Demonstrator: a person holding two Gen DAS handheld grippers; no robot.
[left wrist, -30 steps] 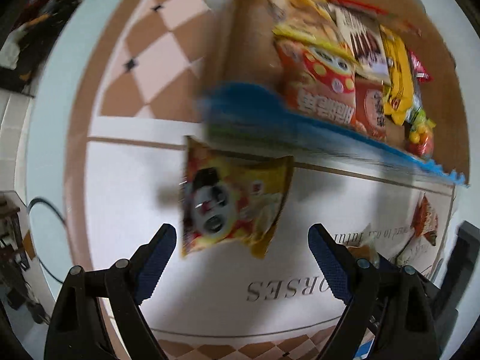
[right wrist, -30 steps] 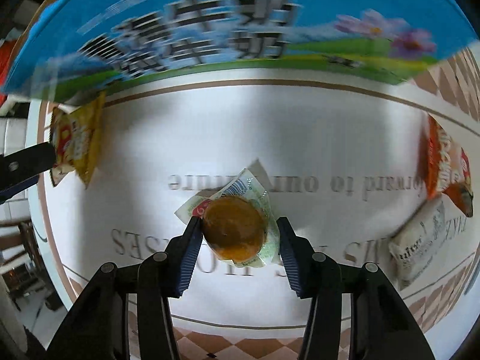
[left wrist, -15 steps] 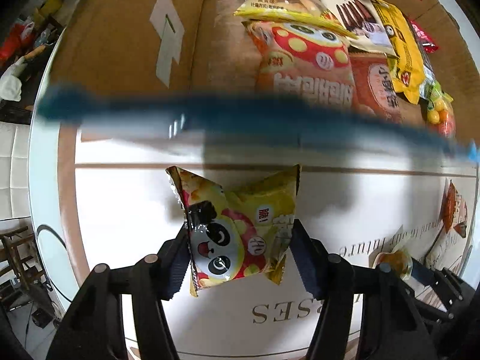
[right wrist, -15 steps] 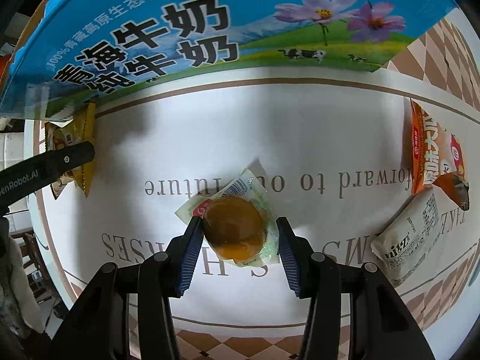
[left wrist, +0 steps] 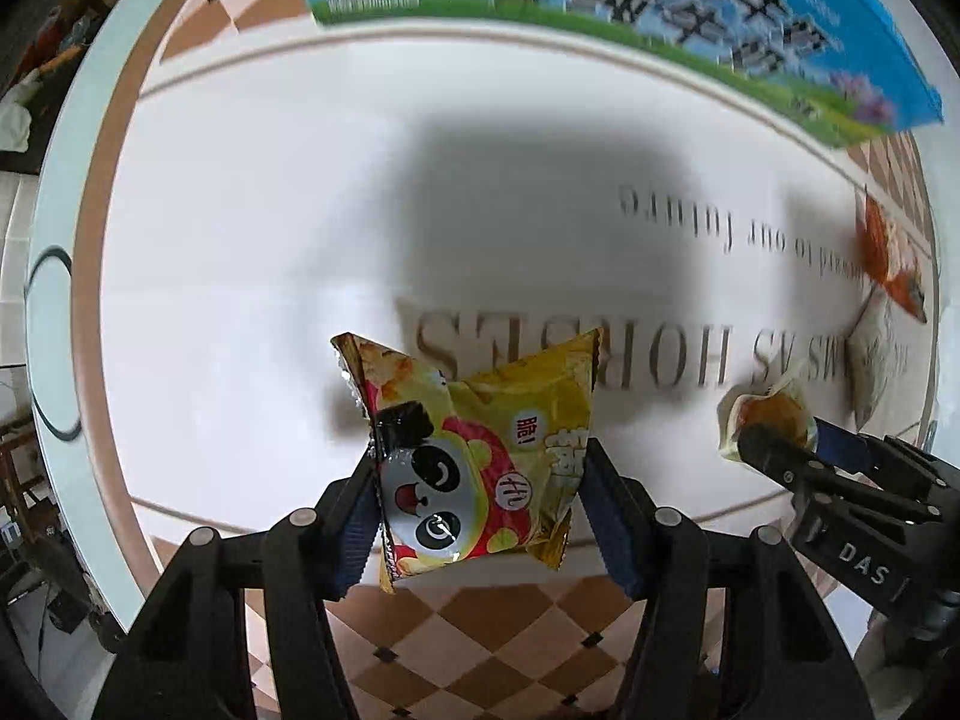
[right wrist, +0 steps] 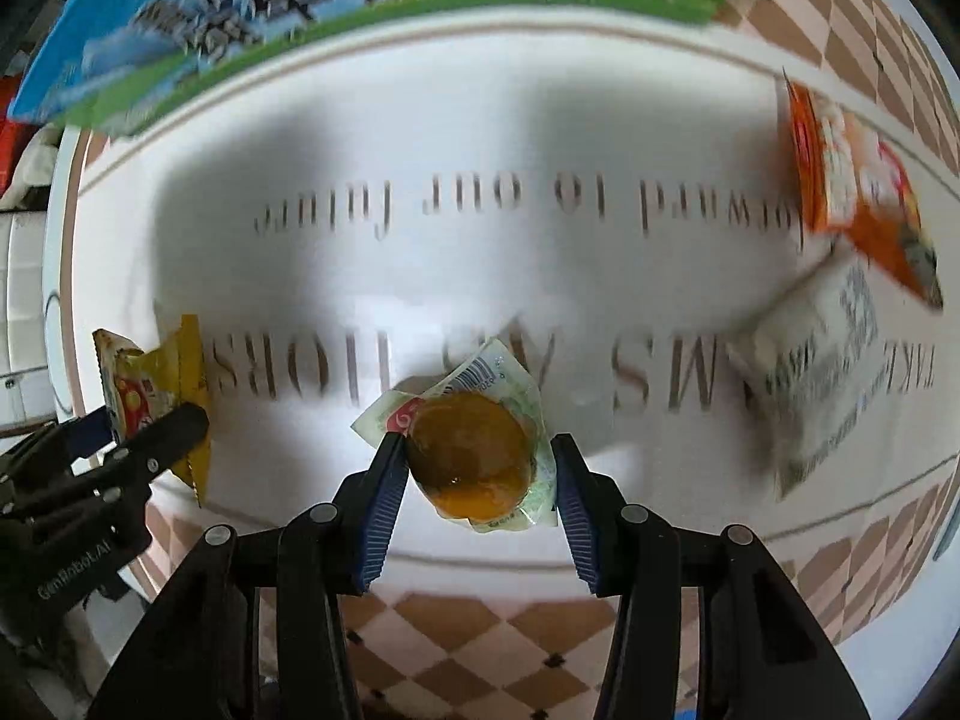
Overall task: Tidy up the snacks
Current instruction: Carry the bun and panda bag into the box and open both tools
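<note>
Your left gripper [left wrist: 477, 516] is matte black plastic — two angular arms with round silver-grey screw heads and ribbed blue pads [left wrist: 606, 516]. Your right gripper [right wrist: 474, 501] is built alike — white lettering marks each housing, seen from the other's camera.

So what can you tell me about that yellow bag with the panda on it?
The yellow panda bag is a glossy, crinkled foil snack pouch with jagged sealed ends, printed with a cartoon panda face and red patches. It is pinched at both sides by the left claw, puffed and slightly tilted, above the white tablecloth.
</note>
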